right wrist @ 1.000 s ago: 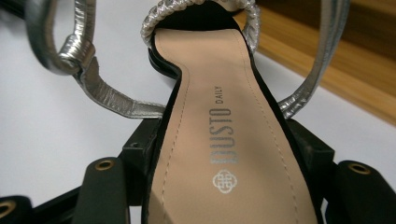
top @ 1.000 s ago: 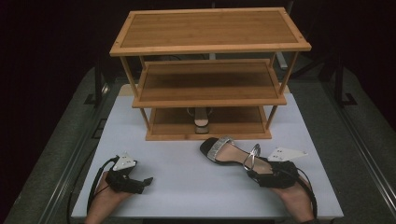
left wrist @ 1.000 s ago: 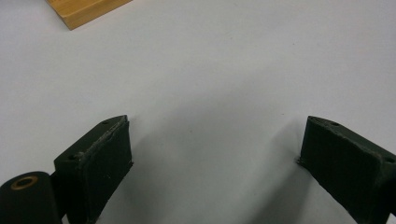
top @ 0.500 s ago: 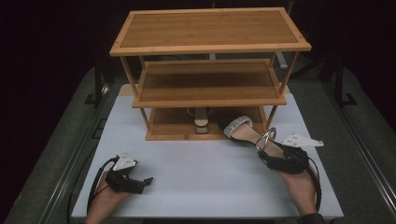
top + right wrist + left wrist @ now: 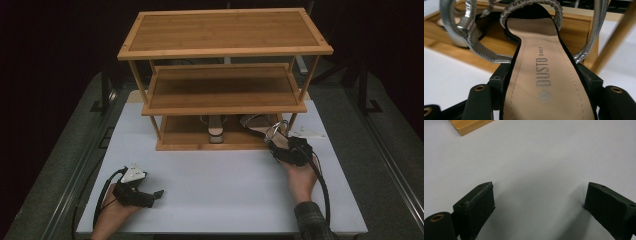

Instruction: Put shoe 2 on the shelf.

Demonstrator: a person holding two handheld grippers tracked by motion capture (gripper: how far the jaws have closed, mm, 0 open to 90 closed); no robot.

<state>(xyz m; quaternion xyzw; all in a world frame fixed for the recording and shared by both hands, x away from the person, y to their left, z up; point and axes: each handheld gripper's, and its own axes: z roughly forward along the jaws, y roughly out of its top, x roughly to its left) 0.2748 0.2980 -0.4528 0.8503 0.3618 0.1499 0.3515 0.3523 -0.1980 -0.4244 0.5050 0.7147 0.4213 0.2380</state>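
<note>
A sandal (image 5: 257,124) with a tan insole, black edge and silver straps is held by its heel end in my right gripper (image 5: 289,150), which is shut on it. Its toe reaches over the right part of the bottom shelf (image 5: 182,131) of a three-tier wooden rack (image 5: 225,51). In the right gripper view the sandal (image 5: 539,57) is clamped between the jaws, with the shelf's front edge (image 5: 579,32) just behind it. A matching sandal (image 5: 216,129) stands in the middle of that shelf. My left gripper (image 5: 150,195) rests open and empty at the front left, its fingers (image 5: 481,205) spread over the white surface.
The rack stands at the back of a white mat (image 5: 225,190), and its right legs (image 5: 310,80) rise close to the held sandal. A corner of the rack's base (image 5: 469,125) shows in the left gripper view. Dark rails run along both sides of the table.
My right gripper has carried the sandal from the mat in front of the rack up and to the right, then forward until its toe is over the bottom shelf. The left gripper has stayed still.
</note>
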